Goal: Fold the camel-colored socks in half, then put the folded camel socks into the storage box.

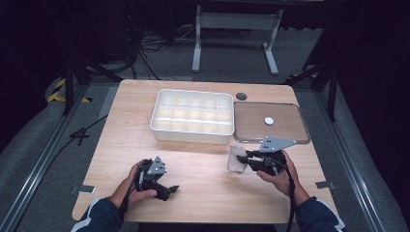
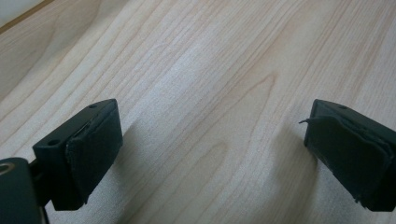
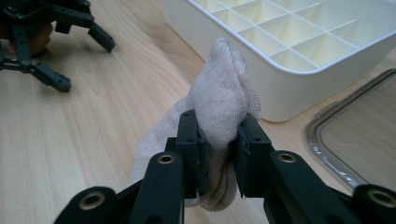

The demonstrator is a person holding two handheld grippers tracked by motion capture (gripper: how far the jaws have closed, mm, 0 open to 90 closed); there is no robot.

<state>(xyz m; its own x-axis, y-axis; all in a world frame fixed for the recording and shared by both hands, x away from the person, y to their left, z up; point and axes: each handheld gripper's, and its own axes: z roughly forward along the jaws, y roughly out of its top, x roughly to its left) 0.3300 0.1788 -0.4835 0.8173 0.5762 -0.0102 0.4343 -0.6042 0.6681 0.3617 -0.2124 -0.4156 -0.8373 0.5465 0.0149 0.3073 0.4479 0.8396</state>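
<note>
A: Status of the right gripper [image 3: 218, 154]?
B: I have its jaws pinching a soft, light sock [image 3: 219, 105] bunched between them; grip the folded bulk. Left gripper [image 2: 210, 154] jaws spread.

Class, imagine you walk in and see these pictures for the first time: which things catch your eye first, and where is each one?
First, the right gripper near the table's front right, its jaws shut on a bunched off-white cloth sock. Behind it, mid-table, stands a white plastic tray divided into many compartments, with a clear flat lid bearing a white round knob lying to its right. At front left, the left gripper rests open over bare wood.
</note>
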